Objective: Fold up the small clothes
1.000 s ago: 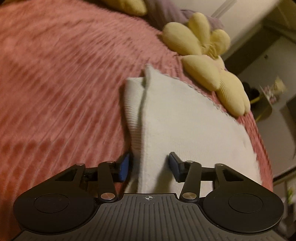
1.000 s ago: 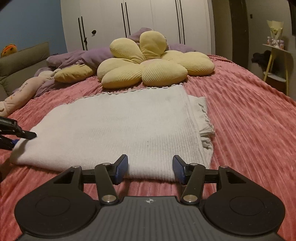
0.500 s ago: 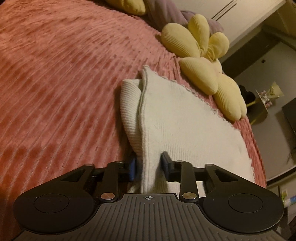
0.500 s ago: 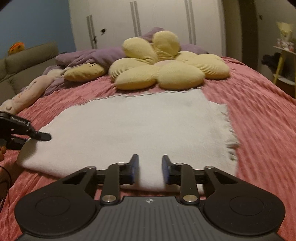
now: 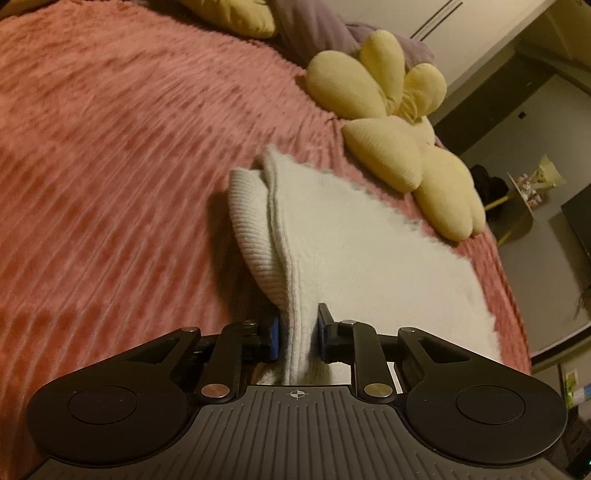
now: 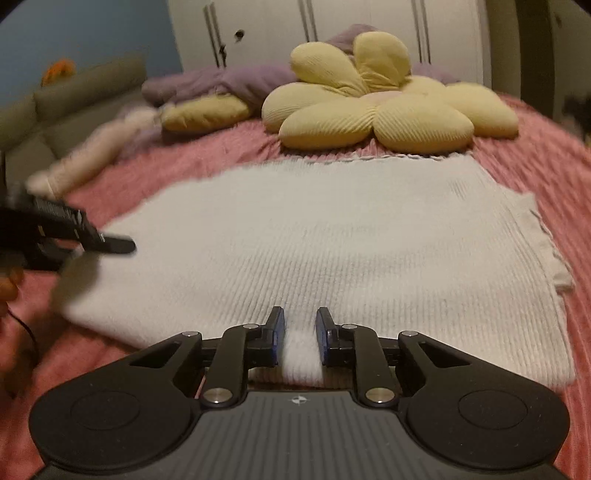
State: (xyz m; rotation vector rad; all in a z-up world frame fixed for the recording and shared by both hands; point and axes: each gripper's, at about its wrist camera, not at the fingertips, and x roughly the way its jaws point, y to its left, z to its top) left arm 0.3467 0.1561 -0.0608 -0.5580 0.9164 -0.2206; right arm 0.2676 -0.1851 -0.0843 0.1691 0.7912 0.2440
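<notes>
A white knitted garment [image 6: 332,236] lies flat on the pink bedspread [image 6: 554,177], partly folded. In the left wrist view the garment [image 5: 351,240] has its near corner lifted. My left gripper [image 5: 298,332] is shut on that corner, with the fabric pinched between its blue pads. My right gripper [image 6: 299,336] is shut on the garment's near edge, a ridge of fabric between its pads. The left gripper also shows in the right wrist view [image 6: 92,243] at the garment's left corner.
A yellow flower-shaped pillow [image 6: 376,107] lies just beyond the garment's far edge. A purple blanket [image 6: 221,79] and another yellow pillow [image 6: 203,114] lie further back, before white wardrobe doors [image 6: 332,22]. The pink bedspread [image 5: 110,166] stretches left.
Both grippers have closed from open onto the garment's edge. The left gripper has lifted its corner off the bed. The right gripper has moved forward onto the near edge.
</notes>
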